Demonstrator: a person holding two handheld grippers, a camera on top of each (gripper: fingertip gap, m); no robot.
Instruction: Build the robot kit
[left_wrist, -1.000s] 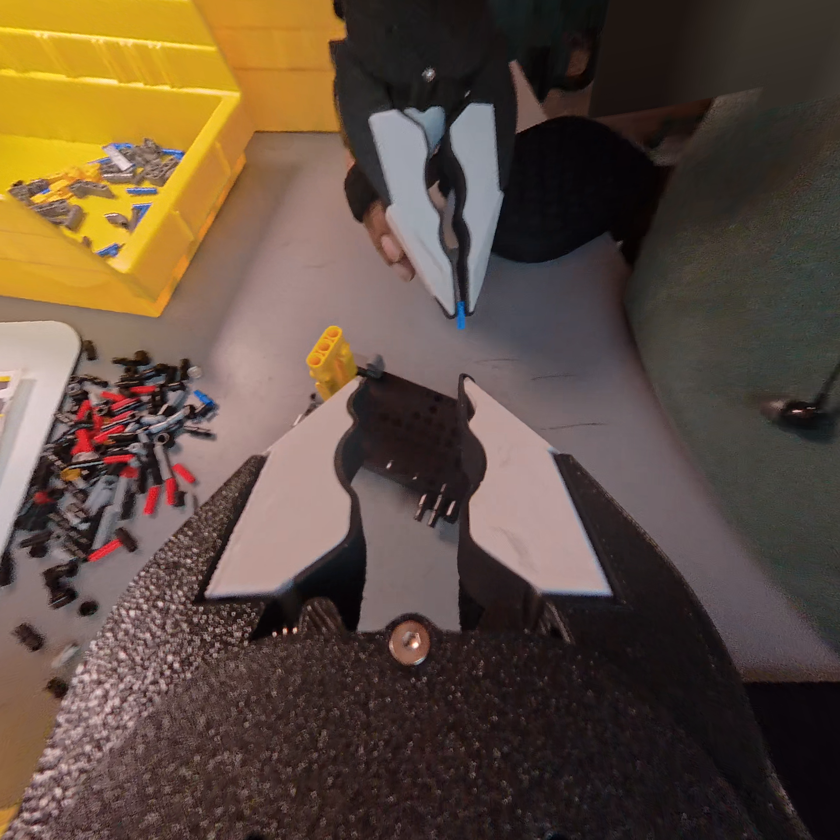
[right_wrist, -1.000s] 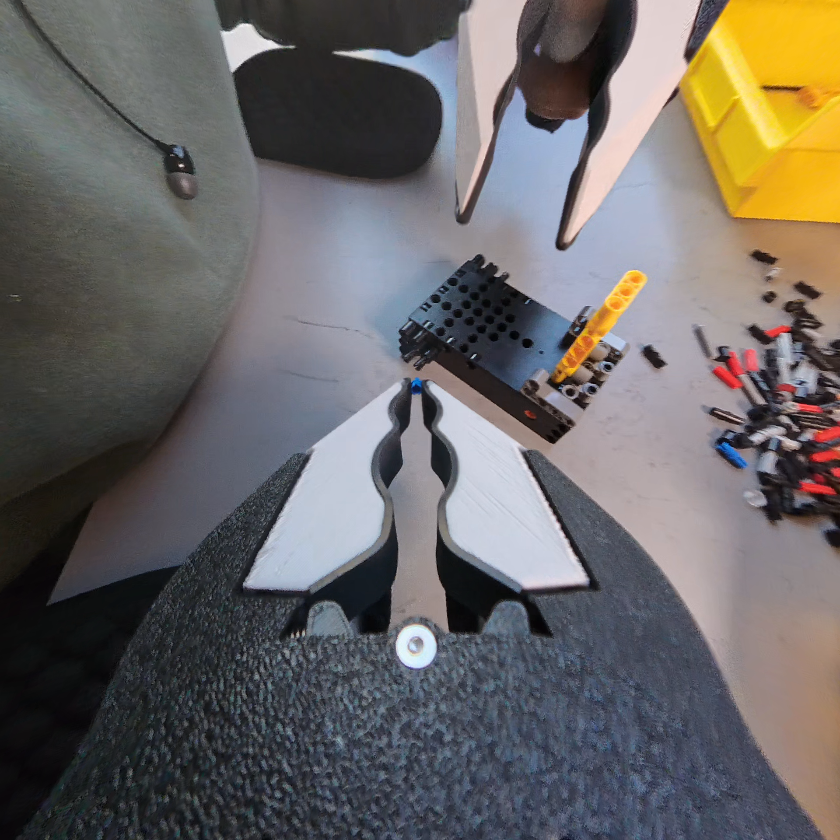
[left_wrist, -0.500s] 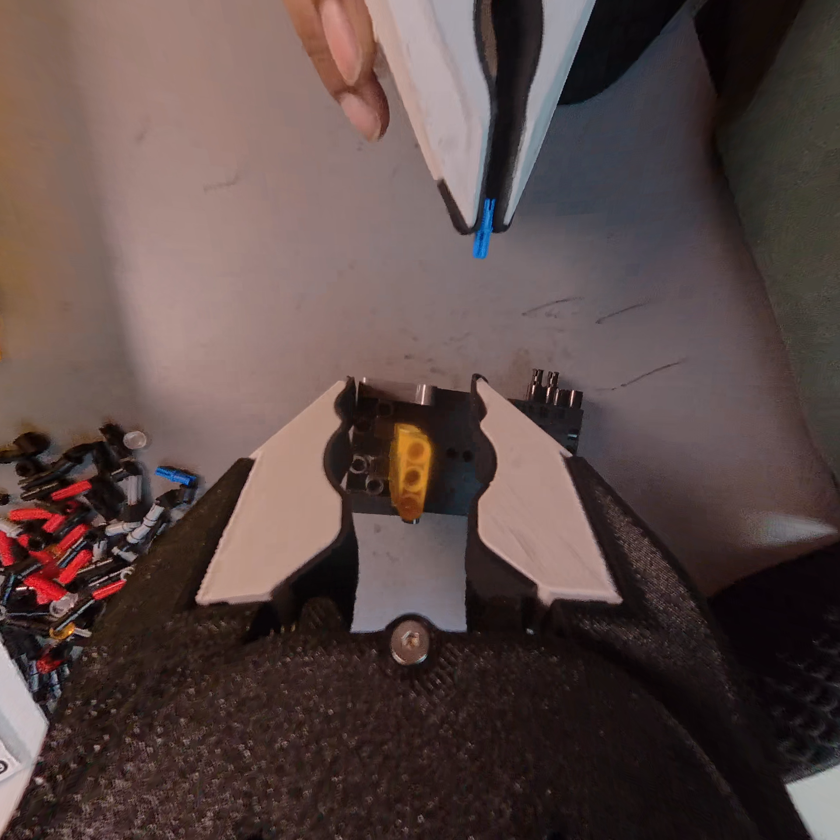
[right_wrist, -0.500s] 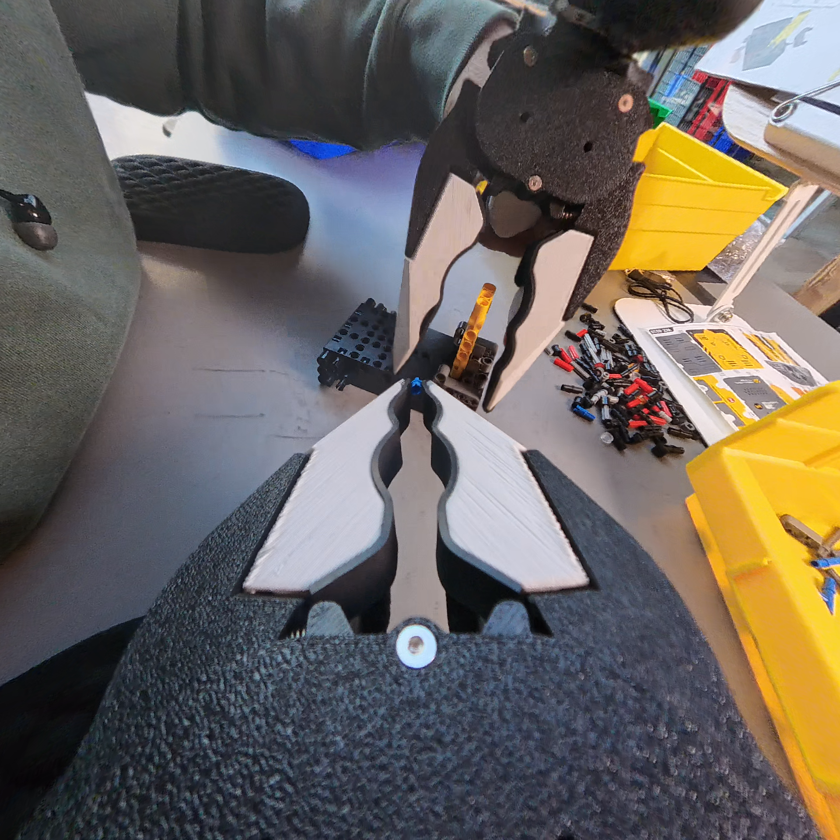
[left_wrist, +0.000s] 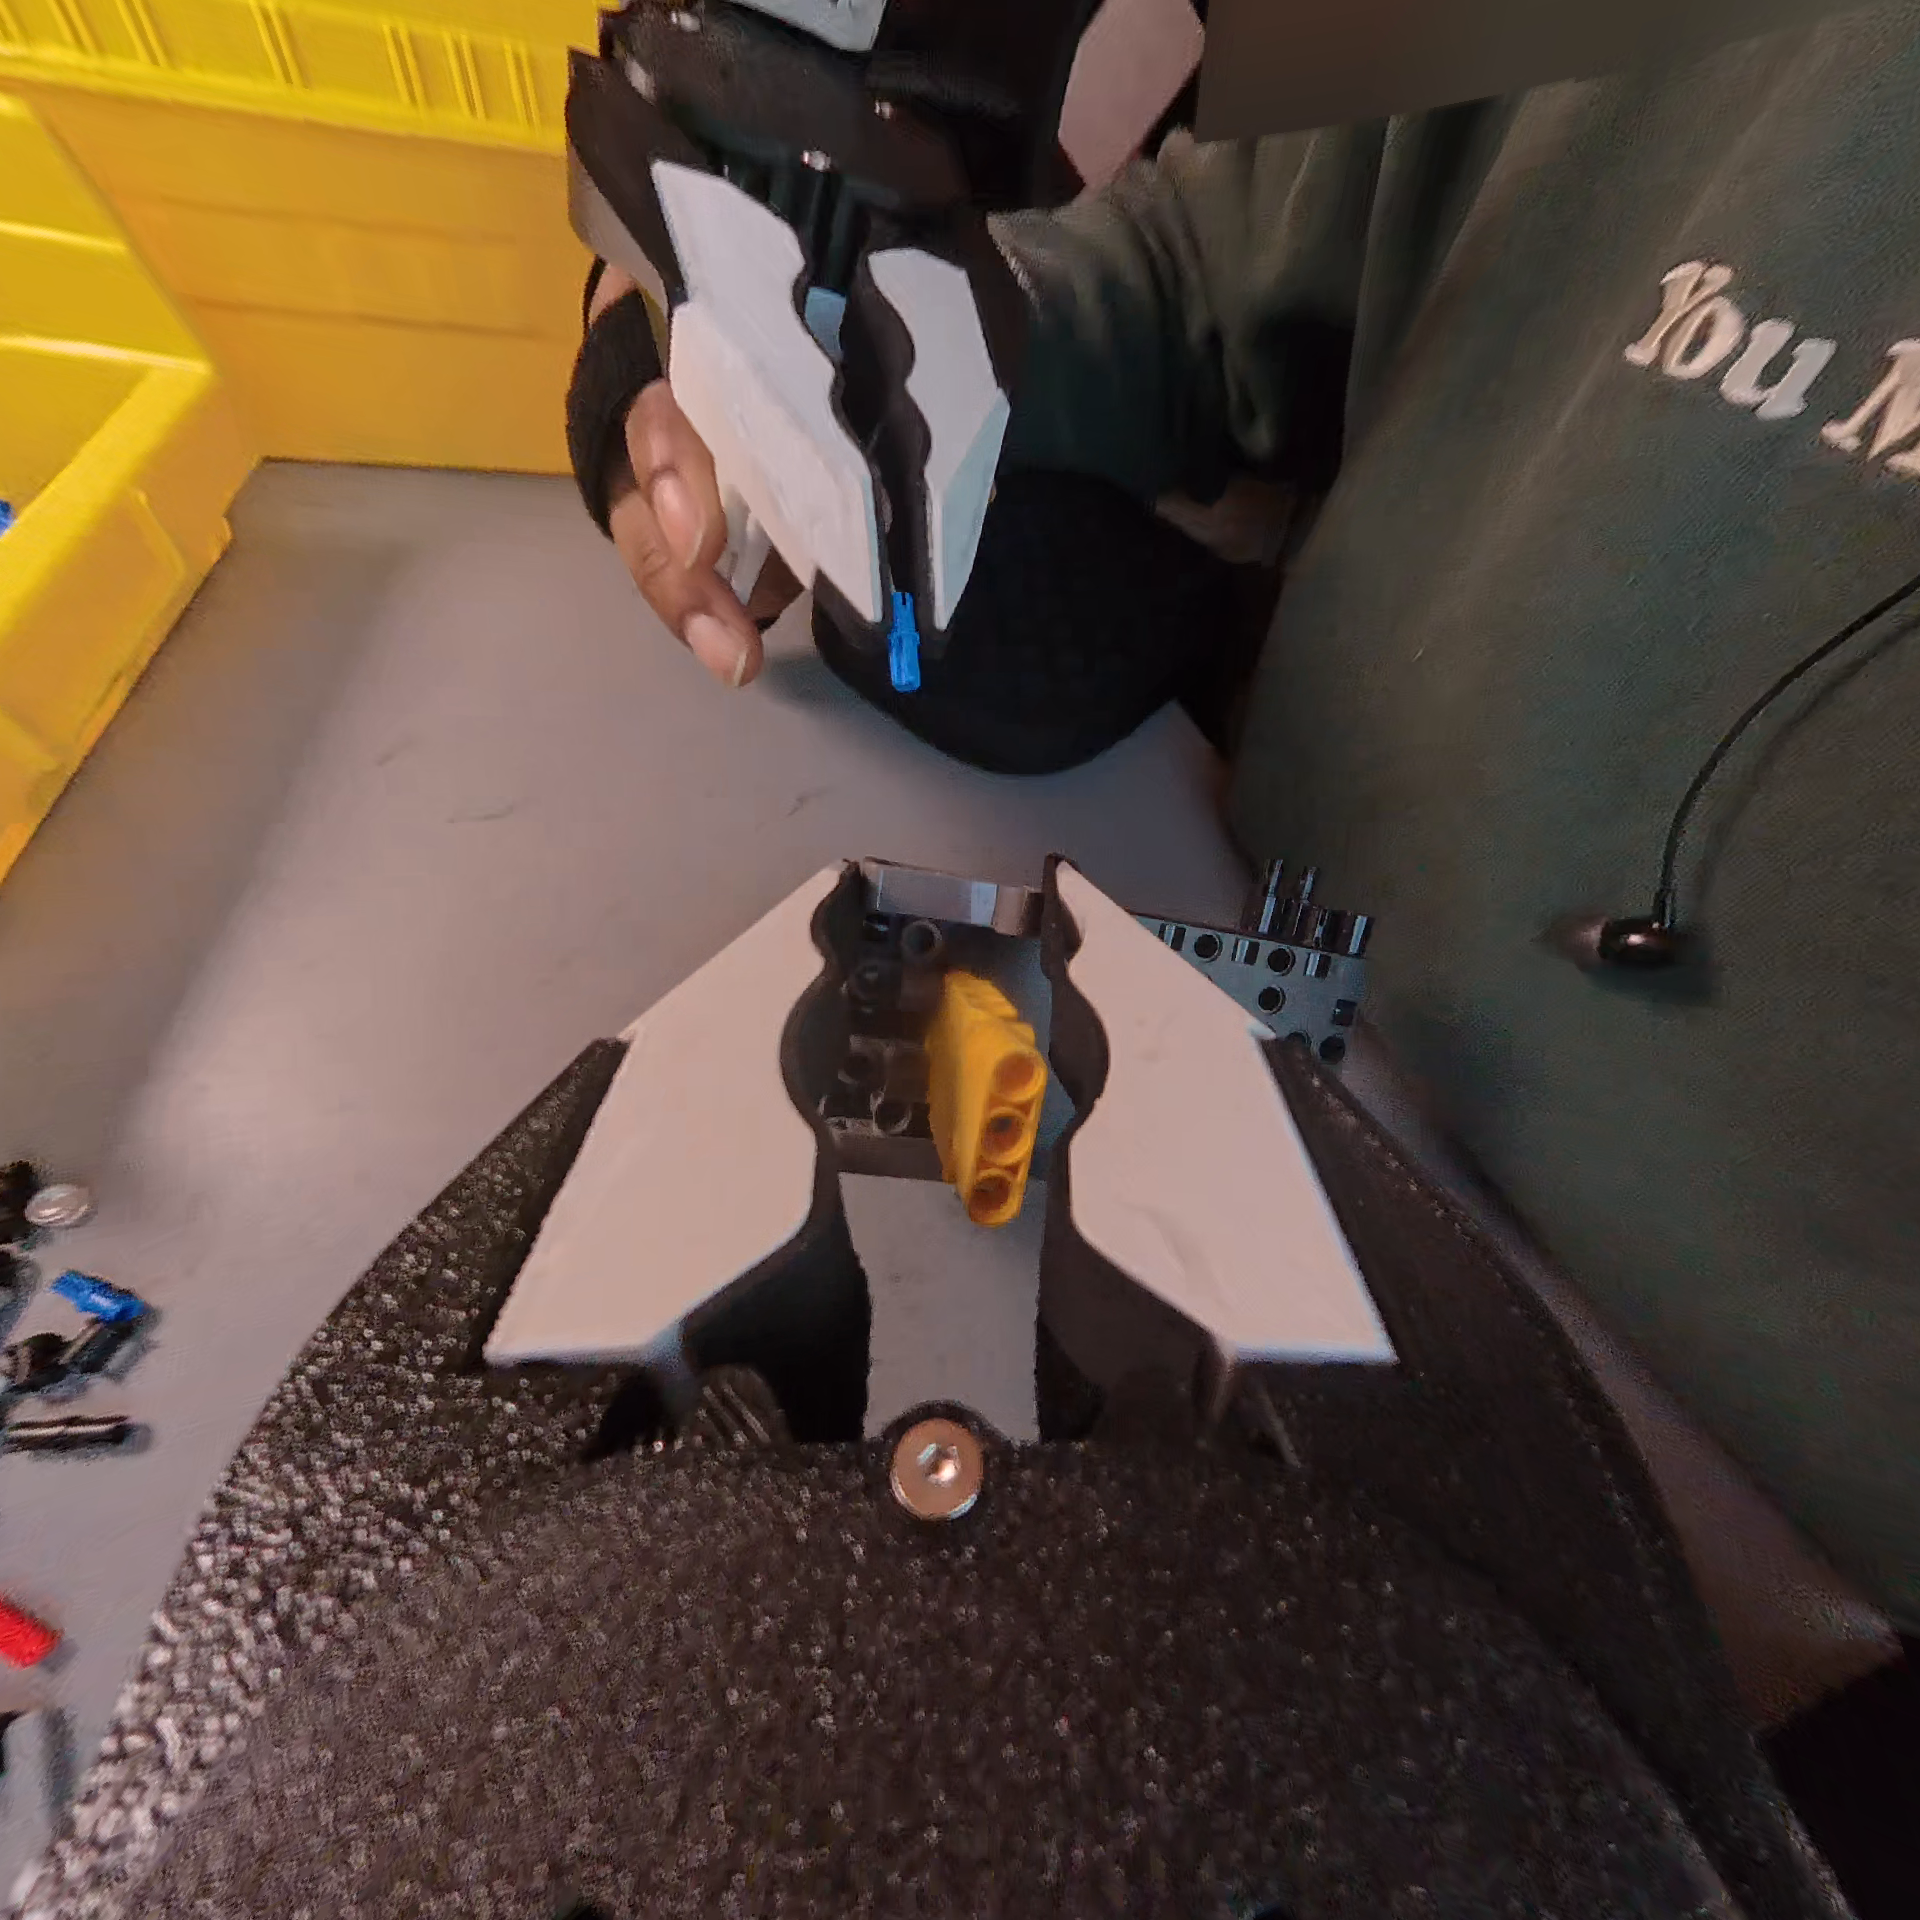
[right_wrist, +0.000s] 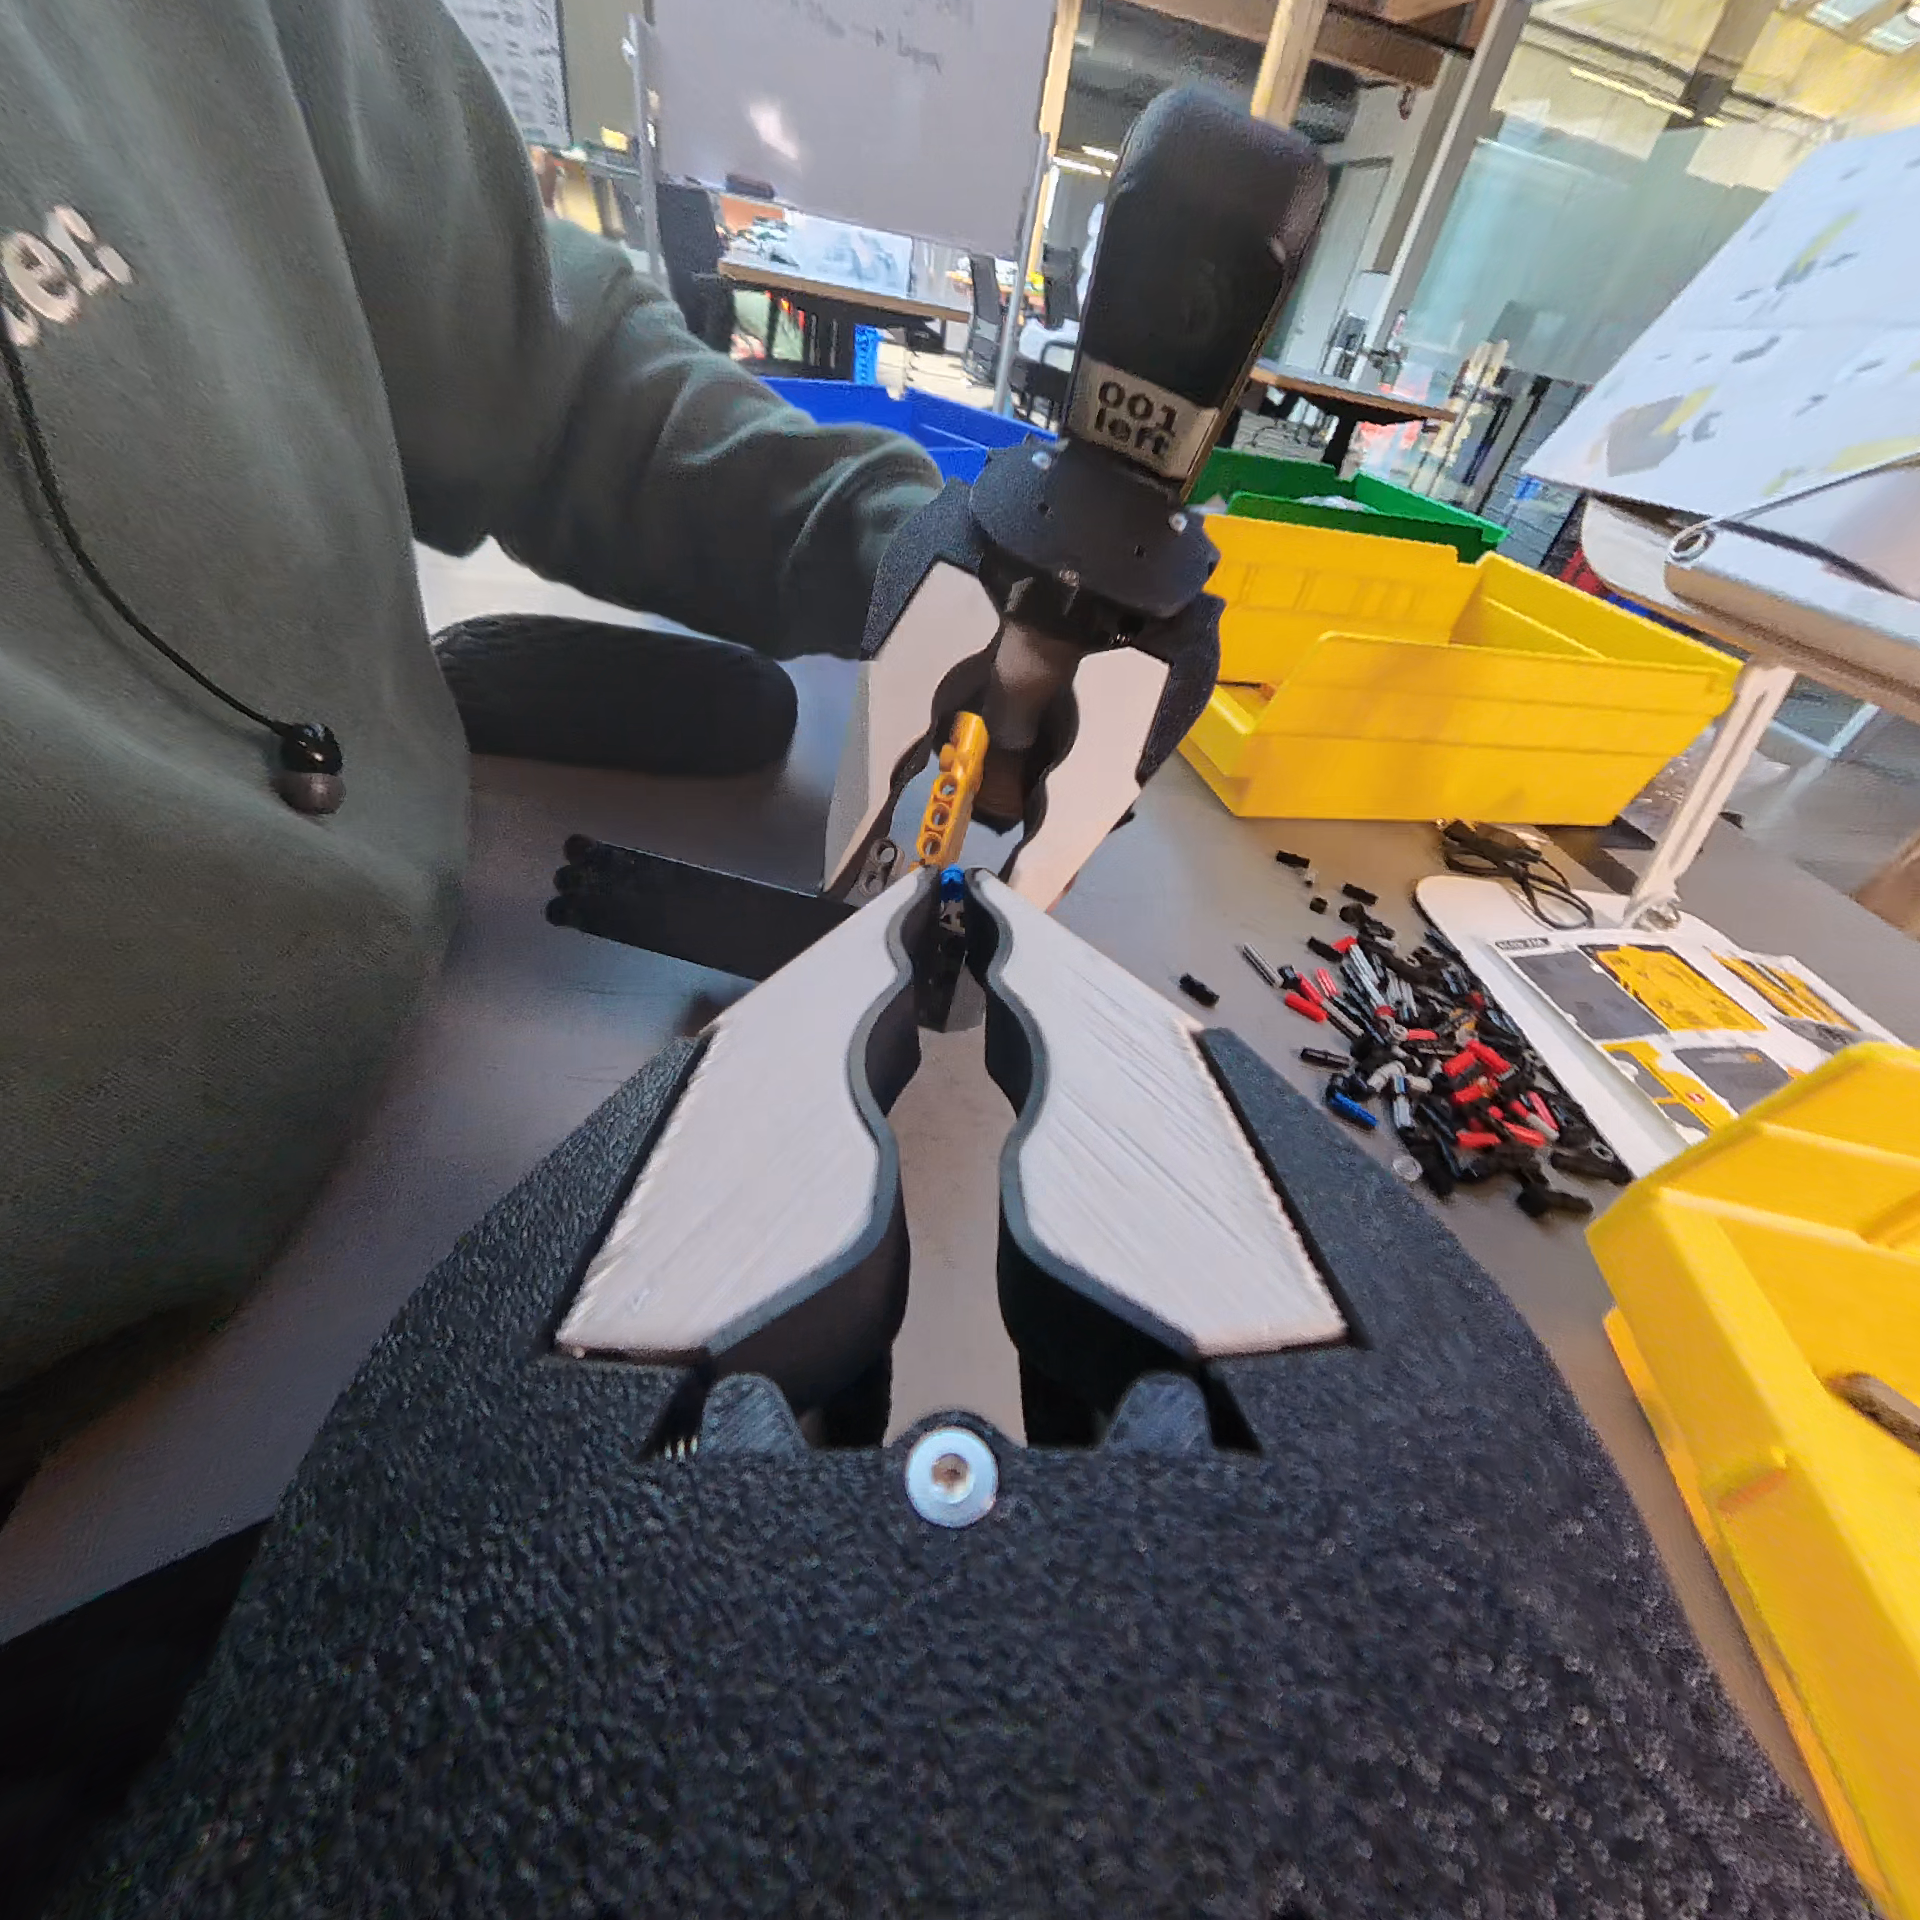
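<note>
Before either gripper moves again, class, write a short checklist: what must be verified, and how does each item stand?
1. Right gripper shut on blue pin: ok.
2. Pin tip sticks out past the fingertips: ok.
3. Left gripper clamps black block assembly: ok.
4. Yellow beam attached on the assembly, between the fingers: ok.
5. Pin lined up with a hole: cannot tell.
6. Loose pieces pile apart from both grippers: ok.

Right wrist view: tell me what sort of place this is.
Probably an open workshop or lab. Yellow plastic parts bins and a heap of small red, black and grey plastic building pins lie on the grey work table; a whiteboard and more desks stand behind.
</note>
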